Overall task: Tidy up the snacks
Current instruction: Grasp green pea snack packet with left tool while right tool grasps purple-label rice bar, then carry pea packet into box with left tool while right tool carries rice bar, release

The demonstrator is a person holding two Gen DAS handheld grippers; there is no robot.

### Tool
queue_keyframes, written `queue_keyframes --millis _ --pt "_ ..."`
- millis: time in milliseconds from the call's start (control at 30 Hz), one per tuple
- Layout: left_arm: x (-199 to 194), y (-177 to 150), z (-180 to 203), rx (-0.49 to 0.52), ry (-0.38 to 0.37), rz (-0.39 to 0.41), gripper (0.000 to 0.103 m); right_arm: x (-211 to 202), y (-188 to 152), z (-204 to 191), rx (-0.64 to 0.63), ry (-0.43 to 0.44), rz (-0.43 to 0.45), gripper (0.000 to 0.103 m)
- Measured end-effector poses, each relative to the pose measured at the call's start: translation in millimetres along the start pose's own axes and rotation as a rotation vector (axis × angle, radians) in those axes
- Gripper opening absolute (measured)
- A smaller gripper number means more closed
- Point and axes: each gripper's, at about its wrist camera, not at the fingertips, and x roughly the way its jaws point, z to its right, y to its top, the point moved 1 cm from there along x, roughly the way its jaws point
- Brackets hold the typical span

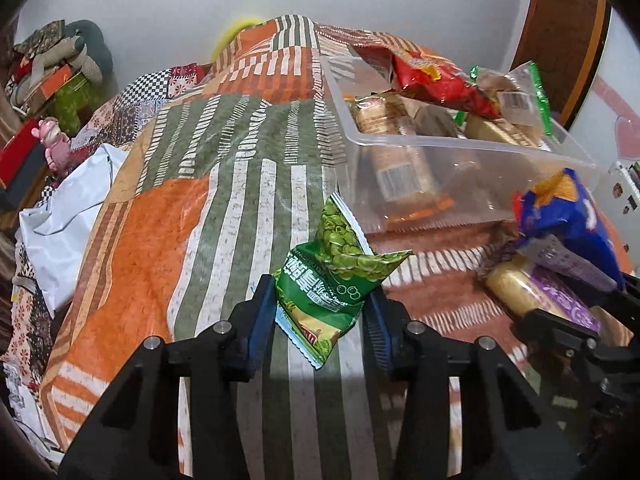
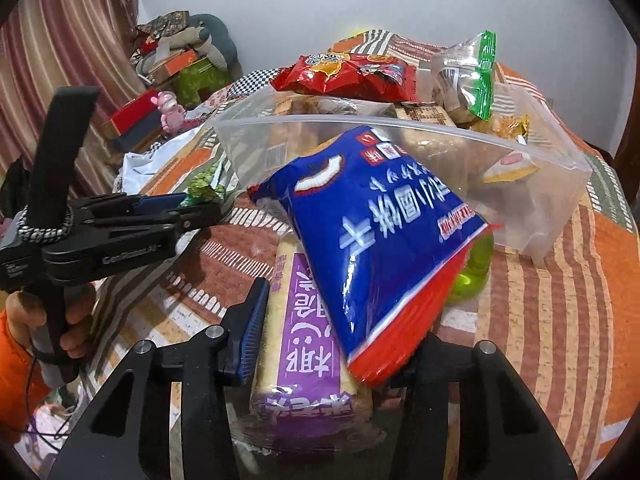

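Note:
My left gripper [image 1: 320, 308] is shut on a green pea snack packet [image 1: 336, 276], held just above the patchwork tablecloth [image 1: 200, 200]. My right gripper [image 2: 340, 320] is shut on a blue and red snack bag [image 2: 380, 240], with a purple-labelled cake pack [image 2: 308, 360] between the fingers under it. A clear plastic bin [image 2: 552, 200] stands just beyond, holding a red chip bag [image 2: 344, 72], a clear green-edged packet [image 2: 468, 76] and other snacks. The bin [image 1: 440, 168] is right of the pea packet in the left wrist view. The left gripper [image 2: 188, 204] shows at the left of the right wrist view.
A white plastic bag [image 1: 68, 216] lies at the cloth's left edge. Boxes, a pink toy [image 1: 54, 144] and cushions are piled at the far left. A green object [image 2: 472, 276] sits under the blue bag. A wooden door [image 1: 560, 32] is at the far right.

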Motion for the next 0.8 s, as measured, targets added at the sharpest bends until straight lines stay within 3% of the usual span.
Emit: queue_keyframes --millis 533,800 --pt "-67.5 -12.4 11.6 -0.007 -0.042 0.098 0.043 -38.2 4.2 -14.8 -0.033 0.065 0.078 0.042" --pt "-91.3 -8.7 23.0 0.001 -0.063 0.142 0.043 -62.9 12.0 -11.2 -0.029 0.042 0.166 0.042"
